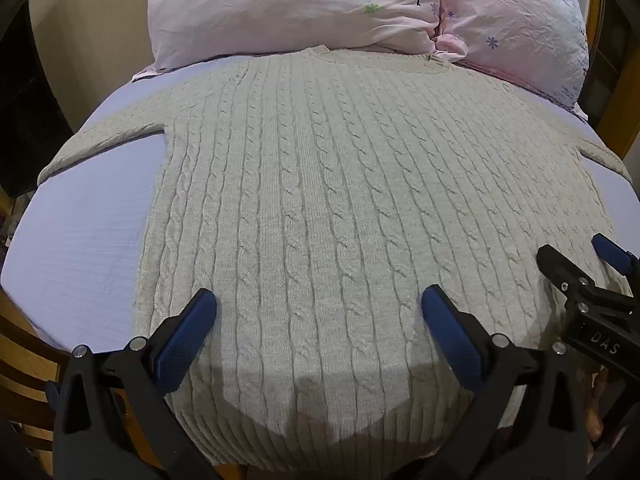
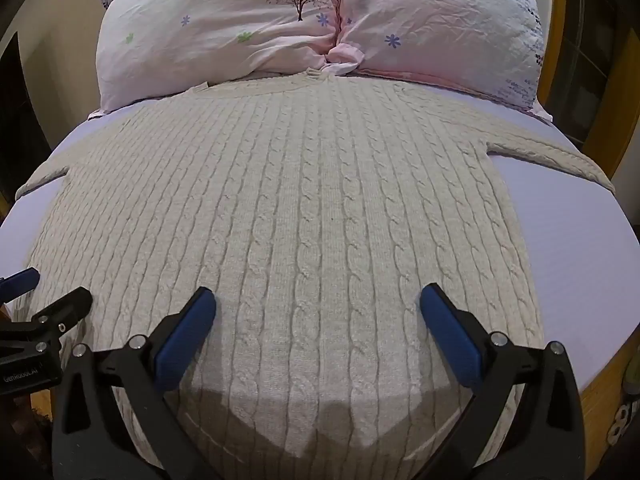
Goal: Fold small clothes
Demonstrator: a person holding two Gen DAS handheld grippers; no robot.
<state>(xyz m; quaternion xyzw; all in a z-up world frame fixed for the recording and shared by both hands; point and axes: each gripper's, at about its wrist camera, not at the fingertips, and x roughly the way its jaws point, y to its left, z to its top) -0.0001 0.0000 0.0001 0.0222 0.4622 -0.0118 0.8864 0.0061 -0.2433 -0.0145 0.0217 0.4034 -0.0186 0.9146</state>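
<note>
A cream cable-knit sweater [image 1: 320,184] lies flat on the bed, neck at the far end by the pillows, sleeves spread to both sides, hem at the near edge. It also fills the right wrist view [image 2: 304,208]. My left gripper [image 1: 318,312] is open and empty, hovering over the lower left part of the sweater. My right gripper [image 2: 318,312] is open and empty over the lower right part. The right gripper shows at the right edge of the left wrist view [image 1: 580,264]; the left gripper shows at the left edge of the right wrist view [image 2: 44,296].
The sweater lies on a lavender sheet [image 1: 80,232] that also shows in the right wrist view [image 2: 580,240]. Two pink flowered pillows [image 1: 304,8] [image 2: 440,28] stand at the far end. A wooden bed frame [image 1: 24,360] runs along the near edge.
</note>
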